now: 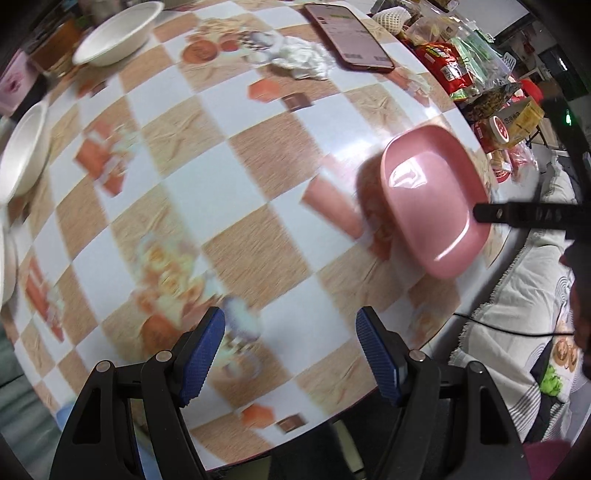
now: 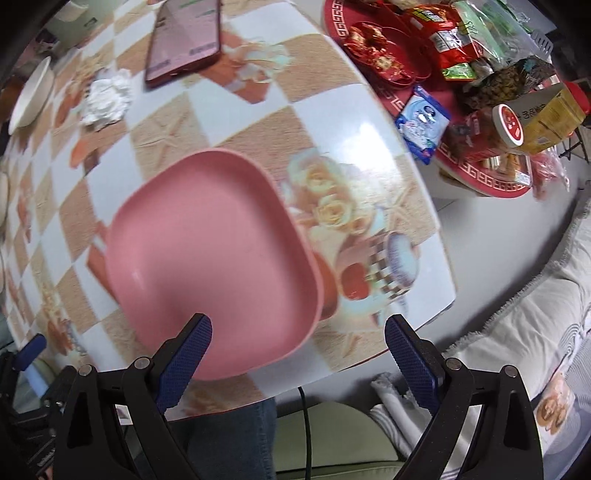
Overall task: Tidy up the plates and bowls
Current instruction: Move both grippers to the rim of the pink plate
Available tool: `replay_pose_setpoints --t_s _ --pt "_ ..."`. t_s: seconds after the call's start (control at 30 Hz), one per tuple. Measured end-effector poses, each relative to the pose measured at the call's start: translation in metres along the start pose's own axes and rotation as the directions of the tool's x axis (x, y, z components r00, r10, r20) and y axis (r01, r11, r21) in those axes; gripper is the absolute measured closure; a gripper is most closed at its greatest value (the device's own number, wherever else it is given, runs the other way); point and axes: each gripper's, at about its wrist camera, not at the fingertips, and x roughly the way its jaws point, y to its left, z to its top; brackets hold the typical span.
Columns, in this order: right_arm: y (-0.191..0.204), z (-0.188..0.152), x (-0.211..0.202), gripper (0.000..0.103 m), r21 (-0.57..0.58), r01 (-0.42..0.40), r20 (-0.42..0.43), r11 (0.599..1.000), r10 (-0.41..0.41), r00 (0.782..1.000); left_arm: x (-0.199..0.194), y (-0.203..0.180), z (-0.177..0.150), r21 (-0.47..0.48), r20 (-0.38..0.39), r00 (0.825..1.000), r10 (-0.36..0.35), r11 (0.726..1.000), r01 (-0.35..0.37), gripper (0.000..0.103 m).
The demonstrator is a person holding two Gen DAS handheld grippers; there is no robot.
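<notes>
Checkered tablecloth (image 1: pixel 207 177) in beige and white squares with printed roses and shells, spread over a table and blurred in the left wrist view. Far side, left wrist view: white bowl (image 1: pixel 118 33) near the upper left, a second white bowl (image 1: pixel 24 151) at the left edge, and the rim of a third white dish just visible lower on that edge. Crumpled white tissue (image 1: pixel 301 57) near the far middle, just beside a red-cased phone (image 1: pixel 349 35) lying flat, screen up. Beyond the table's right edge, a heap of snack packets (image 2: pixel 448 38), a yellow box (image 2: pixel 550 112) and a round tub with a red-and-white lid (image 2: pixel 511 123) on a red tray (image 2: pixel 491 184), well apart from the dishes. Pale patterned cushion (image 2: pixel 535 314) lower right, off the table. Pink plate (image 2: pixel 210 266), square with rounded corners and a raised rim, near the table's near right corner; whether flat on the cloth or lifted, cannot tell. Right tongs (image 2: pixel 297 339) spread wide and gripping nothing, left finger pad over the plate's near rim, right pad out past the table corner, so the plate's near edge sits partly between the two. Left tongs (image 1: pixel 290 350) likewise spread wide and holding nothing, over bare cloth at the near edge, with the plate well apart, ahead and to the right. Nothing lying between either pair and the plate.
</notes>
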Motion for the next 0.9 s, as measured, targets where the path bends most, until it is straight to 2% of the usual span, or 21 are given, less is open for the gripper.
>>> replay_pose_setpoints --t_s 0.13,0.27,0.43,0.57,0.73,0.9 --pt "0.004 0.005 0.007 0.007 -0.042 0.057 0.016 0.998 -0.056 0.998 0.006 -0.013 0.021 -0.005 0.005 1.000 -0.024 1.000 0.024 0.026" --pt "0.011 0.012 0.012 0.007 -0.111 0.117 0.040 0.987 -0.113 0.993 0.018 -0.029 0.037 0.012 -0.013 1.000 -0.017 1.000 0.017 0.026" --pt "0.024 0.019 0.027 0.007 -0.169 0.074 0.036 0.983 -0.069 0.997 0.025 -0.037 0.040 0.030 -0.024 1.000 -0.009 1.000 0.010 0.026" --pt "0.040 0.019 0.034 0.007 -0.227 0.074 0.036 0.971 -0.067 0.997 0.028 -0.031 0.042 0.007 -0.027 1.000 0.004 1.000 -0.004 0.026" --pt "0.059 0.015 0.033 0.007 -0.271 0.049 0.039 0.961 -0.039 0.998 0.026 -0.013 0.033 -0.034 -0.016 1.000 0.014 0.999 -0.015 0.026" --pt "0.086 0.000 0.035 0.007 -0.311 0.017 0.013 0.950 -0.013 1.000 0.020 0.008 0.017 -0.044 0.005 0.998 0.058 0.997 -0.057 0.026"
